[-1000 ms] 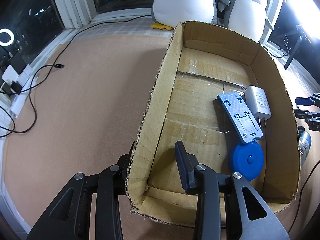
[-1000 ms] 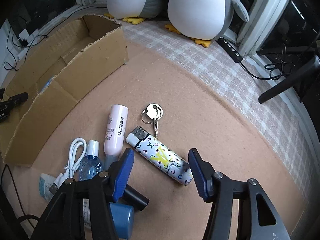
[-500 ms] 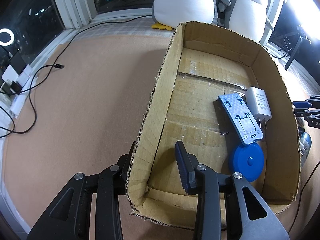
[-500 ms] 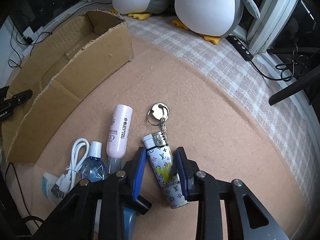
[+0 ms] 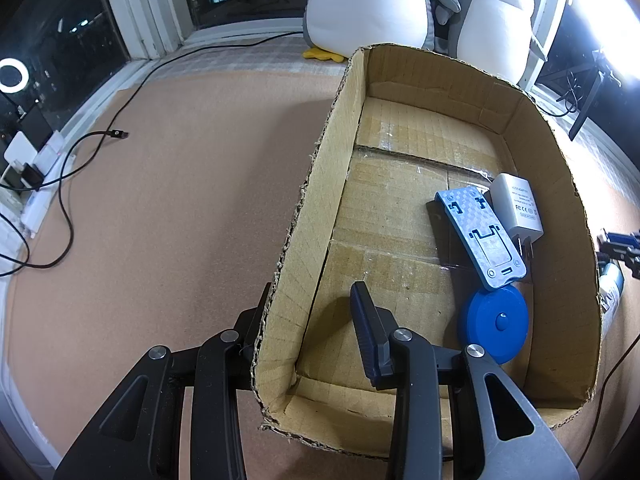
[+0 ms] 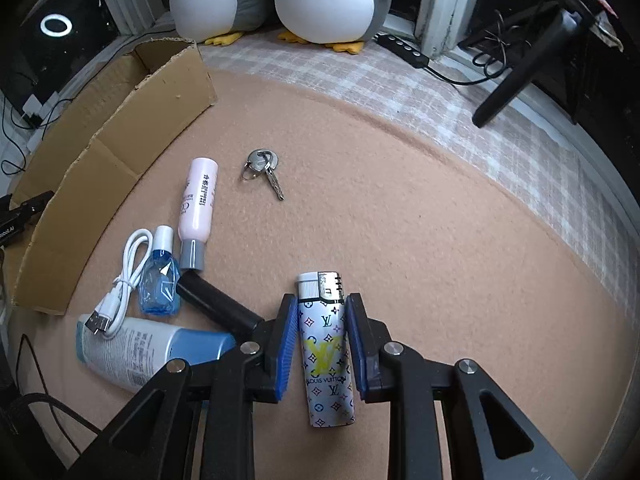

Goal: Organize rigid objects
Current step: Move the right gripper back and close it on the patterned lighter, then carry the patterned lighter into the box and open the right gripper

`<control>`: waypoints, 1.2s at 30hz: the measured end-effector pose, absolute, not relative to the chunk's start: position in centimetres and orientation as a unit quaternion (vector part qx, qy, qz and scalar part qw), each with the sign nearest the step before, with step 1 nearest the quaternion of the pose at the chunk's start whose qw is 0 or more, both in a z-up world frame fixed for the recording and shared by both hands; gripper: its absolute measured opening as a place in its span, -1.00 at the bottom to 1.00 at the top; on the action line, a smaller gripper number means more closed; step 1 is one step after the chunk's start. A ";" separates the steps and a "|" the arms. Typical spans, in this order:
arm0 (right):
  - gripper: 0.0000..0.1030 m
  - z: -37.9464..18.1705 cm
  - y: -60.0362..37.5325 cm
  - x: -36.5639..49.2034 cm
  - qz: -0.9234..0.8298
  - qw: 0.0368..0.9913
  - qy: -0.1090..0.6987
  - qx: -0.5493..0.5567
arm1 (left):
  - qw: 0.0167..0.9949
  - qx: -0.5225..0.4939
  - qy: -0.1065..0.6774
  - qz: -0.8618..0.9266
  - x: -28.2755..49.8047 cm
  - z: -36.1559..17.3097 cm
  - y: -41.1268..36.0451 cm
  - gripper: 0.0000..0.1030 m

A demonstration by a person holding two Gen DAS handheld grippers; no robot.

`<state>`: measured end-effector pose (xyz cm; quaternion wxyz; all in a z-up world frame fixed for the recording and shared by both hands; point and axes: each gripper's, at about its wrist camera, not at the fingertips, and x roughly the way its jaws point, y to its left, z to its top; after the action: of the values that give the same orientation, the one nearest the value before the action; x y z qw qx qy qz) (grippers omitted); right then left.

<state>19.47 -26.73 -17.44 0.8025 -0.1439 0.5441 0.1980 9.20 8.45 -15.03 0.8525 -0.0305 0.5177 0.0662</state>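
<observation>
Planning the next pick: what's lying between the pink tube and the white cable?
The small blue bottle lies between the pink tube and white cable, in the right wrist view.

Rough corrugated cardboard box (image 5: 308, 216), glossy printed lighter (image 6: 326, 354) with seemingly metal top, matt felt-like mat (image 6: 440, 240).

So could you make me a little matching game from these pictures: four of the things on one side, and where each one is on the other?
Things:
1. patterned silver lighter
2. round blue tape measure
3. small silver key on a ring
4. white USB cable

Places:
A. inside the cardboard box
B. alone on the bare mat, apart from the other items
C. between the right gripper pads
D. beside the small blue dropper bottle, its plug on the pale blue tube

Pairs: 1-C, 2-A, 3-B, 4-D
</observation>
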 end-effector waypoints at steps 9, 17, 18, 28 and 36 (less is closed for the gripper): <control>-0.46 -17.4 -29.3 16.5 0.156 0.817 0.543 -0.114 | 0.853 -0.030 0.517 0.067 9.3 -15.0 8.4 -0.31; -0.42 -17.4 -30.4 15.0 0.145 0.822 0.542 -0.097 | 0.853 -0.028 0.517 0.067 9.3 -15.0 8.3 -0.31; -0.42 -17.4 -30.3 15.1 0.143 0.823 0.541 -0.097 | 0.853 -0.028 0.517 0.067 9.3 -15.0 8.3 -0.31; -0.60 -17.4 -29.7 15.8 0.133 0.831 0.533 -0.090 | 0.854 -0.028 0.516 0.067 9.3 -15.0 8.2 -0.31; -0.60 -14.5 -29.1 15.2 0.129 0.854 0.501 -0.057 | 0.854 -0.028 0.515 0.067 9.3 -15.0 8.2 -0.32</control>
<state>15.22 -29.15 -14.47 0.8537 -0.0572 0.5013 0.1292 9.29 8.17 -14.98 0.8538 -0.0278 0.5154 0.0673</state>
